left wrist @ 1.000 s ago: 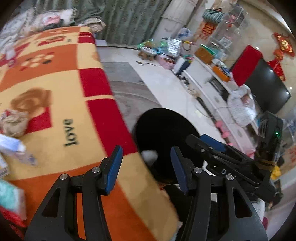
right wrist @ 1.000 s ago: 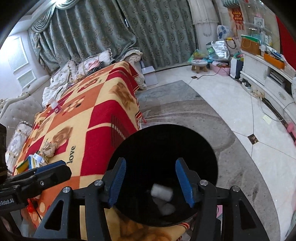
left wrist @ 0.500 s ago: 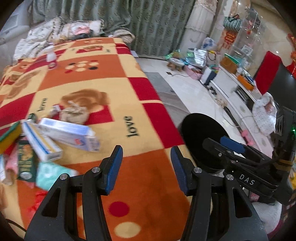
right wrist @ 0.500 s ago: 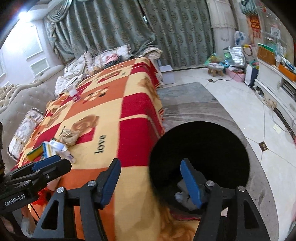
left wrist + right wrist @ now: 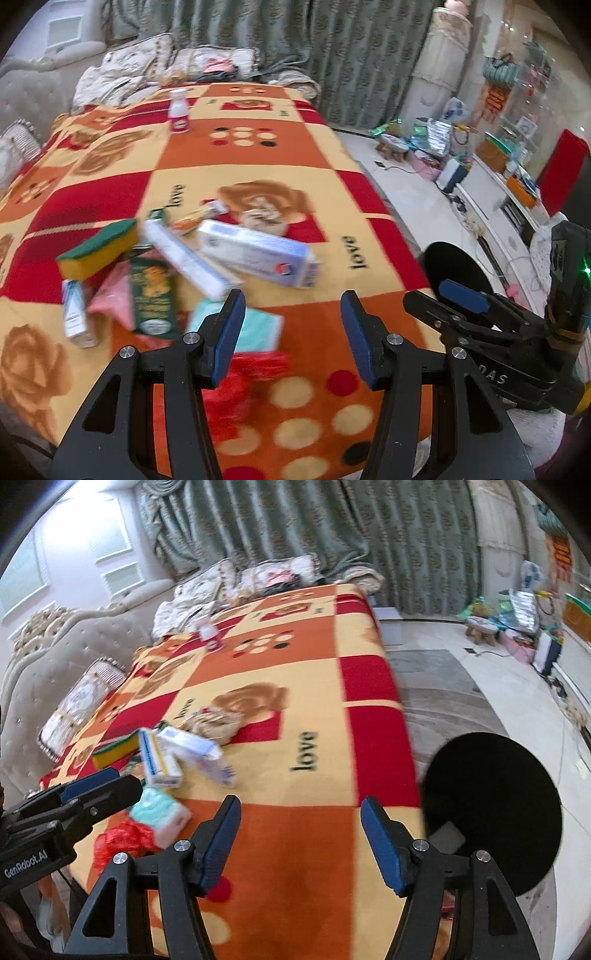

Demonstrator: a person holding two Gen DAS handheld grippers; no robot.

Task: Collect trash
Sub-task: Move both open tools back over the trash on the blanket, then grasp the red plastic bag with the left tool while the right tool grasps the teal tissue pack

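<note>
Both of my claws are empty right now: my left gripper has its jaws spread with only the patterned blanket showing between them, and my right gripper is spread a little wider, likewise with nothing in it. The black bin sits low and just off to the right of my right claw, beside the blanket's edge, and I can see a pale scrap or two already lying inside it, so I judge that some trash is collected. Most of it is left, though. The pile lies ahead and to the left of my left claw: a white and blue box, a second long box touching it, a yellow and green sponge, a green packet, a teal tissue pack just beyond my left finger, a red plastic bag under it, and a crumpled beige wad farther ahead. A small bottle stands well beyond, apart from the rest.
</note>
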